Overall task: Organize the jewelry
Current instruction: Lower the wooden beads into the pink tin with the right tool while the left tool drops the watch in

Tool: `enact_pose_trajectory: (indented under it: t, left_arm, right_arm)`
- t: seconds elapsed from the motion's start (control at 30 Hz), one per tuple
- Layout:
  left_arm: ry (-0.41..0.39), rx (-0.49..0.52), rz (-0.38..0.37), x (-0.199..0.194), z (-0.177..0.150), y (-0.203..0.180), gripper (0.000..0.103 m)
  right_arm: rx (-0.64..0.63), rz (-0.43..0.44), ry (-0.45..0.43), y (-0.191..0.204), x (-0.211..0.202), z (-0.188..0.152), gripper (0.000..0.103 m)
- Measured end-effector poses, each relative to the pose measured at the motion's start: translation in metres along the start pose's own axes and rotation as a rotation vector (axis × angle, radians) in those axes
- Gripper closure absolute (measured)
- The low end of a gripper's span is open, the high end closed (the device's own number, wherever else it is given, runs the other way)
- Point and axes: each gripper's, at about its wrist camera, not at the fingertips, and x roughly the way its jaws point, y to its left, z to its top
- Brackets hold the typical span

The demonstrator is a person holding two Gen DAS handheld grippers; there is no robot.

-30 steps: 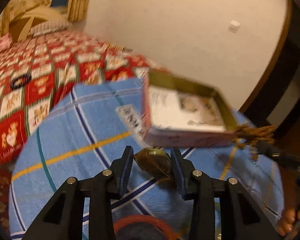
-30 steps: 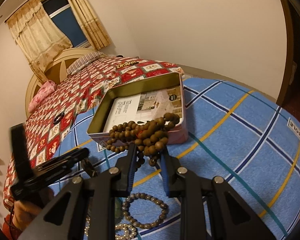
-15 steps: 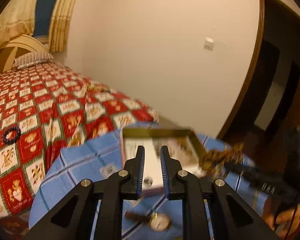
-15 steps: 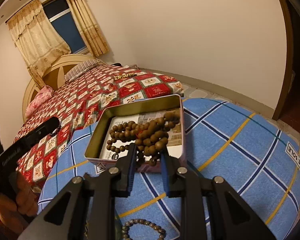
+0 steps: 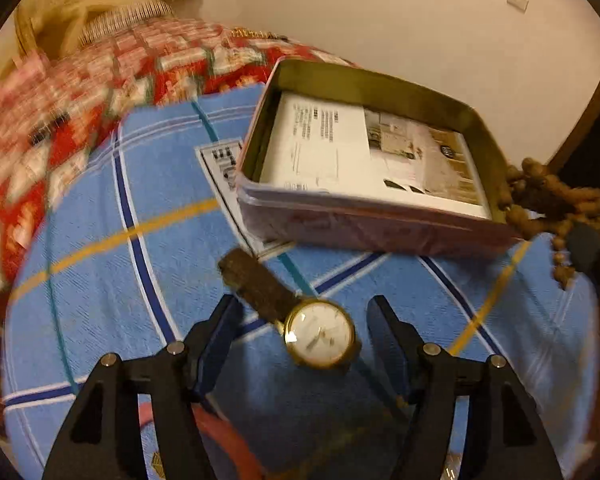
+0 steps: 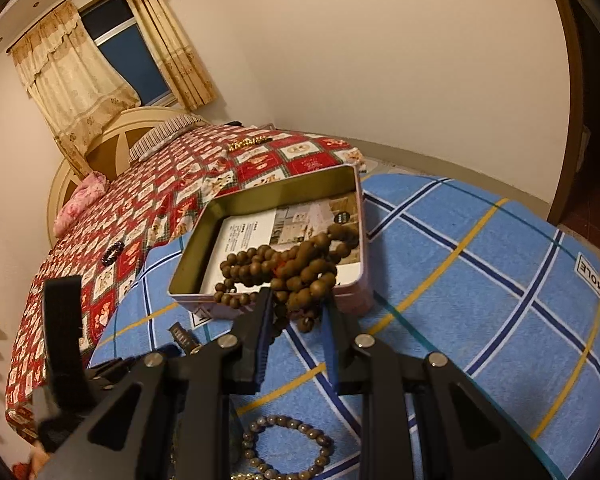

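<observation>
A blue plaid cloth [image 5: 112,208] covered the surface. The left gripper [image 5: 300,334] stood open around the wristwatch [image 5: 319,334], rigid and smooth; grasp the case. At 2 o'clock, the right gripper [image 6: 298,312] clamped limp wooden beads [image 6: 296,268] near the tin [image 6: 260,200].

We see a home bedroom: a bed [image 6: 172,208] with a red patchwork quilt, pillows [image 6: 80,200] and a rounded headboard [image 6: 112,136] at far left, below a curtained window [image 6: 128,44], a wooden doorframe [image 6: 568,92] at right.
</observation>
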Motion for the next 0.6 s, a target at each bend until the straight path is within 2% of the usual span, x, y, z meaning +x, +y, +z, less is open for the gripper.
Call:
enact_pose_trajectory:
  t: [0.03,0.07,0.1,0.17,0.2,0.27,0.33,0.47,0.6]
  left_arm:
    - [-0.011,0.008,0.018,0.001,-0.001,-0.004,0.036]
    - [-0.025,0.013,0.017,0.001,-0.002,-0.004,0.044]
    - [-0.048,0.028,0.014,0.000,-0.004,-0.003,0.063]
    - [-0.061,0.020,-0.032,-0.004,-0.006,0.010,0.083]
    - [-0.063,-0.007,-0.068,-0.006,-0.006,0.019,0.083]
    - [-0.096,-0.020,-0.084,-0.013,-0.004,0.026,0.083]
    - [-0.155,0.005,-0.083,-0.029,-0.005,0.032,0.083]
    - [-0.228,0.023,-0.139,-0.058,-0.002,0.037,0.086]
    - [-0.299,0.057,-0.177,-0.076,0.019,0.032,0.086]
  right_arm:
    - [0.002,0.003,0.001,-0.001,-0.001,0.000,0.078]
    - [0.005,0.004,0.003,-0.002,-0.001,0.000,0.078]
    - [0.005,0.004,0.005,-0.002,-0.001,0.000,0.078]
    - [0.006,0.003,0.009,-0.003,-0.001,-0.001,0.078]
    - [0.003,0.000,0.011,-0.003,-0.002,-0.002,0.078]
    - [-0.007,-0.006,0.011,-0.004,-0.001,-0.001,0.078]
    - [0.002,-0.004,0.006,-0.007,0.000,0.000,0.078]
    - [0.017,0.008,-0.011,-0.009,0.004,0.005,0.078]
    - [0.012,0.007,-0.027,-0.005,0.011,0.014,0.078]
